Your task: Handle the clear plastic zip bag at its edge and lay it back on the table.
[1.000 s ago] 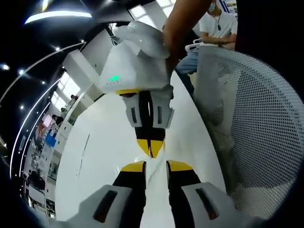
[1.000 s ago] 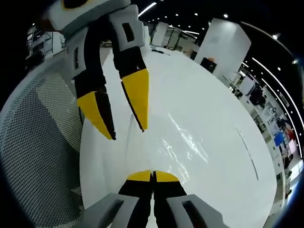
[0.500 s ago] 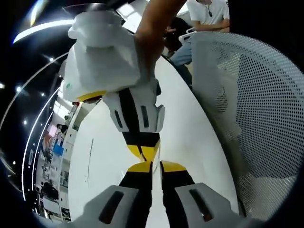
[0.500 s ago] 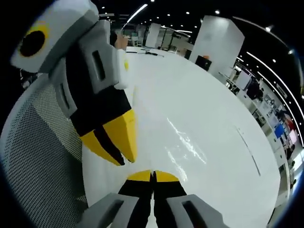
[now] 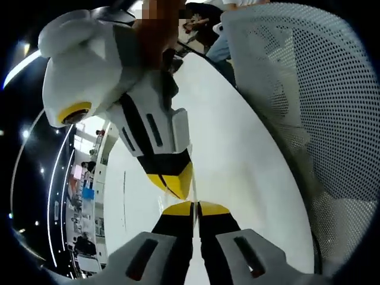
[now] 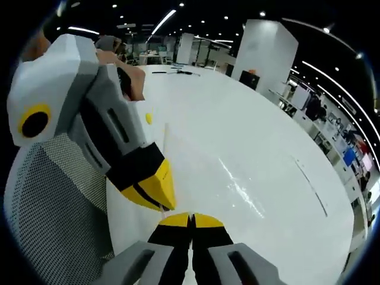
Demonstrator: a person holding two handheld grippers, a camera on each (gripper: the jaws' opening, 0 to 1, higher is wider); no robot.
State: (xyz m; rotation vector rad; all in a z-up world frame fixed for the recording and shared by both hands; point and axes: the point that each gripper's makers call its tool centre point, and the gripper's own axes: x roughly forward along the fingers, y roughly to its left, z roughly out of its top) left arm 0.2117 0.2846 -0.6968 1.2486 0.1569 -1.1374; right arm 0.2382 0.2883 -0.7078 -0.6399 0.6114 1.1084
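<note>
Left gripper view: the left gripper [image 5: 193, 209] rises from the bottom centre, its yellow-tipped fingers [image 5: 177, 209] pressed together on a thin upright edge of the clear plastic zip bag [image 5: 194, 189]. The bag shows as a faint pale line running up from the fingertips toward mid-frame. The right gripper [image 5: 172, 185] comes down from the upper left, a hand [image 5: 155, 37] on its body, its tips closed and meeting the same bag edge just above the left gripper's tips. The white worktop [image 5: 231, 160] fills the centre. A white mesh chair back [image 5: 309, 107] takes the right of the frame.

Right gripper view: the right gripper [image 6: 191, 220] rises from the bottom centre, fingers [image 6: 206, 221] closed with no gap, pinching the bag edge. The bag [image 6: 164, 148] runs as a thin clear strip up from the tips toward centre left, over the worktop [image 6: 255, 160]. The left gripper [image 6: 155, 197] enters from the left, tips shut on the bag just beside the right gripper's tips. The mesh chair back [image 6: 53, 208] lies at lower left.
</note>
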